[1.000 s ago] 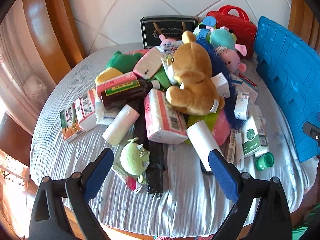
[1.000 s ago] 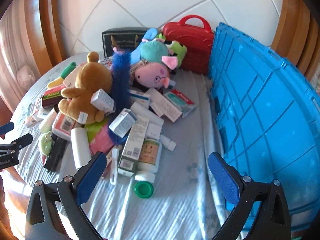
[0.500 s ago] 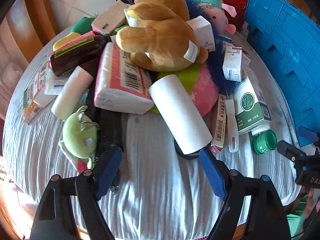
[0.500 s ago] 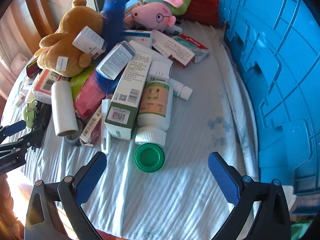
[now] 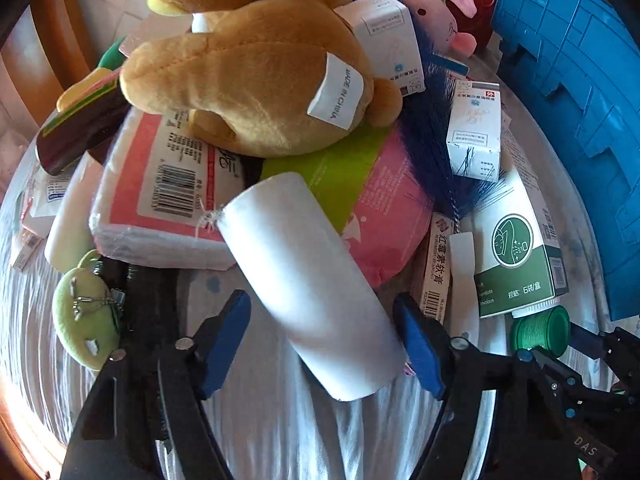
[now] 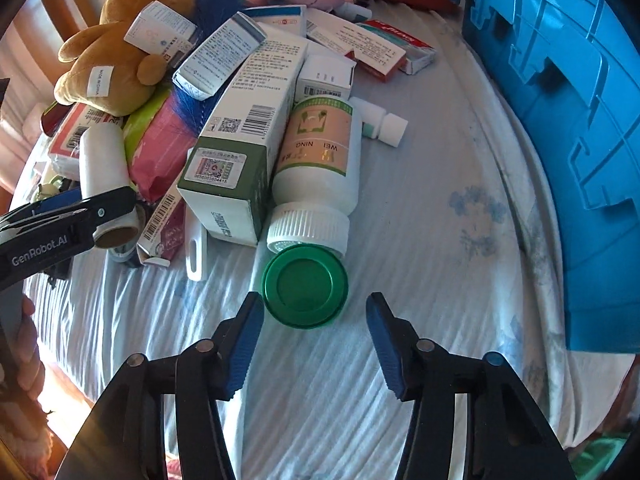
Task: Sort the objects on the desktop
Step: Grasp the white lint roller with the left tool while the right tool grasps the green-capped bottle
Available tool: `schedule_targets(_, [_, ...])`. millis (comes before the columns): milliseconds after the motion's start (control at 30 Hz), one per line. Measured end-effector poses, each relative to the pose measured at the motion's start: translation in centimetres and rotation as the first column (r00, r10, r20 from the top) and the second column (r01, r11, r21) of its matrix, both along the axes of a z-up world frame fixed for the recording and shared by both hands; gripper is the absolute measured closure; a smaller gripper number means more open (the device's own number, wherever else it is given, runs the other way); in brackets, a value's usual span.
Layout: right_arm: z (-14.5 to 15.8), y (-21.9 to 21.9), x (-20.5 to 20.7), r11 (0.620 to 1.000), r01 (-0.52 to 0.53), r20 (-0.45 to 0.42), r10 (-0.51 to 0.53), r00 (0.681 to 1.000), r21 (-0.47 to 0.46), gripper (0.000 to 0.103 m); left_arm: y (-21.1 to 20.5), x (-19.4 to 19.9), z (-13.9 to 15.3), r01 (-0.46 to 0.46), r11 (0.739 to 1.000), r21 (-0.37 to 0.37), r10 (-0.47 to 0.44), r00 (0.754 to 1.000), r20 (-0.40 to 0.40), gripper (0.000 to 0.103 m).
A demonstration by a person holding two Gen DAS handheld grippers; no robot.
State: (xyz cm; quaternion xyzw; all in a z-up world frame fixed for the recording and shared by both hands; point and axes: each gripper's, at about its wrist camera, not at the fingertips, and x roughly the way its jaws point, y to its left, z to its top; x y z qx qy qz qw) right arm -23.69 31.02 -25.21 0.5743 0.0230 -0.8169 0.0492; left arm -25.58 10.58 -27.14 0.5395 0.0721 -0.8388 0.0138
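Observation:
A white paper roll (image 5: 312, 280) leans on the pile of objects, its lower end between the jaws of my left gripper (image 5: 322, 312). The jaws are closing around it, with a thin gap still showing at the left pad. In the right wrist view a green screw cap (image 6: 305, 286) lies on the cloth below an uncapped white bottle (image 6: 316, 160). My right gripper (image 6: 314, 304) points down at it, jaws closing, tips on either side of the cap's near edge without pressing. The same cap (image 5: 540, 330) shows at the right of the left wrist view.
A brown teddy bear (image 5: 256, 68) tops the pile, over a tissue pack (image 5: 160, 188), a pink packet (image 5: 384, 208) and several medicine boxes (image 6: 244, 120). A green plush keychain (image 5: 86, 312) lies left. A blue crate (image 6: 568, 92) walls off the right side of the clothed table (image 6: 440, 264).
Both grippers have sunk toward the table and their jaws have narrowed. The left one has come around the white roll; the right one has come down onto the green cap.

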Motion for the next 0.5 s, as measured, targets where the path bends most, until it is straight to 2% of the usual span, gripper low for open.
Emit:
schedule_targets(67, [-0.3,0.1,-0.2,1.000,0.000,0.008,0.000,1.000,-0.006,0.062,-0.1,0.2,0.1,-0.003,1.000,-0.006,0.003,1.000,0.001,0.046])
schedule_targets(133, [-0.4,0.0,-0.4,1.000,-0.006,0.008,0.006,1.000,-0.010,0.063,-0.4,0.8,0.4,0.016,0.999,-0.035,-0.016,1.000,0.000,0.048])
schedule_targets(233, [-0.3,-0.1,-0.5,1.000,-0.022,0.006,0.022,1.000,-0.011,0.063,-1.4,2.0,1.0,0.027,0.998,-0.063,-0.027,1.000,-0.004,0.057])
schedule_targets(500, [-0.7,0.1,-1.1,1.000,-0.010,0.005,0.010,1.000,-0.027,0.062,-2.0,2.1,-0.3,0.017,0.996,-0.091,-0.015,0.999,0.028,0.058])
